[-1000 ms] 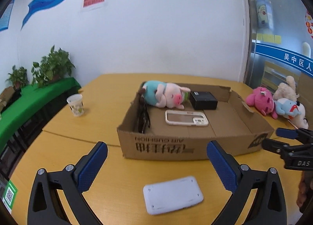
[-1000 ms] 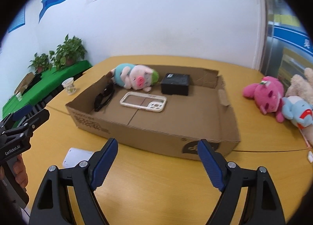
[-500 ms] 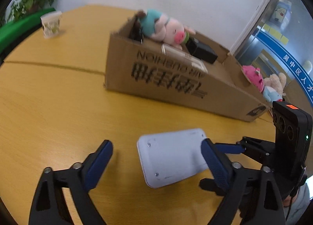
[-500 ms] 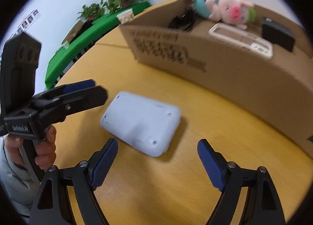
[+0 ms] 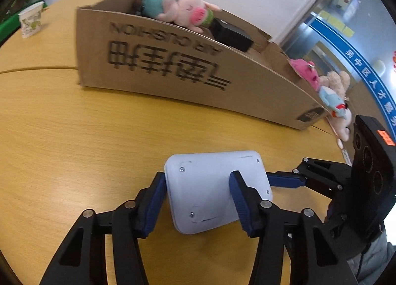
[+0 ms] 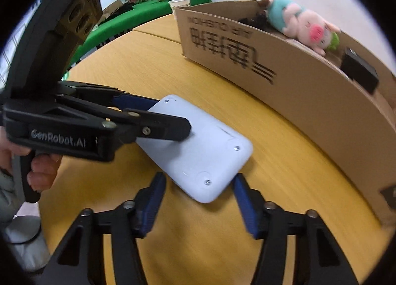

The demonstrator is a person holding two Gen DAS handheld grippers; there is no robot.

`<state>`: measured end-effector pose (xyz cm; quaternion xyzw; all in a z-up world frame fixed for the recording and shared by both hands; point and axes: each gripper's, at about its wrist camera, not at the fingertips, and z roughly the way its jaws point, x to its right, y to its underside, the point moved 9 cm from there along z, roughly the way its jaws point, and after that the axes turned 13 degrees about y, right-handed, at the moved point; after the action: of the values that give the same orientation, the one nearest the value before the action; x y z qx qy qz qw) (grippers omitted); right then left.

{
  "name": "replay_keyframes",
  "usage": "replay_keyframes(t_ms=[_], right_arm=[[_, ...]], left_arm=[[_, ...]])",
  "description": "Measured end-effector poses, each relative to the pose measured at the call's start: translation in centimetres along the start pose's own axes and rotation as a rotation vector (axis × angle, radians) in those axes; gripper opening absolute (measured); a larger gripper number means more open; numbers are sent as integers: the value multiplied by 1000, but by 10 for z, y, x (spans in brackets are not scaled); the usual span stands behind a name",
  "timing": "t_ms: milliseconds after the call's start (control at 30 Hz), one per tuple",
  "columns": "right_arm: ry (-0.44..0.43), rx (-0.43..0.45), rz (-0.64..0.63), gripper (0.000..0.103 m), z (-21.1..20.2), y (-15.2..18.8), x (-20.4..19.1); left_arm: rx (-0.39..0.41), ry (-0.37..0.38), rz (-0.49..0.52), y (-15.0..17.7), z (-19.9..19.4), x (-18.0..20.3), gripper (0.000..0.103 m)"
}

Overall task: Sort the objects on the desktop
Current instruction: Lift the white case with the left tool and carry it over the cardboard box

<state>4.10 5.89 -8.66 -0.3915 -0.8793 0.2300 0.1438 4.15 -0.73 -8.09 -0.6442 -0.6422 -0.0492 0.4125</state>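
On the surface [image 5: 61, 141] before the cardboard box [image 5: 173, 67], I see the white device [image 5: 210, 191] clamped across its short side by my left gripper [image 5: 198, 198], long axis toward my right gripper [image 6: 198, 198], which stands narrowly parted around its corner.

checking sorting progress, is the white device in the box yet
Out. The white device lies on the table before the box, between the left tongs.

2 low wrist views, close, facing opposite sides of white device [image 5: 215, 191]

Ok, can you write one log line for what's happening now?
left gripper: closing on white device | right gripper: open around it | device on table | box behind
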Motion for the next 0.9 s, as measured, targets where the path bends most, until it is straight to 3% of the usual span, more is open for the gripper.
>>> replay_keyframes(t_ms=[100, 200, 333, 533, 733, 900], right_arm=[[76, 7, -27, 54, -8, 20, 13], [127, 10, -44, 61, -10, 28, 19], [112, 42, -58, 60, -8, 23, 13], [154, 55, -39, 60, -7, 19, 12], [198, 159, 16, 59, -40, -7, 29], [289, 266, 38, 59, -87, -45, 56]], left_arm=[[-13, -11, 32, 3, 6, 10, 56], [-22, -46, 58, 3, 11, 16, 59], [-39, -34, 59, 7, 17, 25, 58], [6, -27, 45, 1, 6, 30, 39], [100, -10, 120, -37, -21, 67, 38], [183, -13, 269, -94, -41, 111, 38]])
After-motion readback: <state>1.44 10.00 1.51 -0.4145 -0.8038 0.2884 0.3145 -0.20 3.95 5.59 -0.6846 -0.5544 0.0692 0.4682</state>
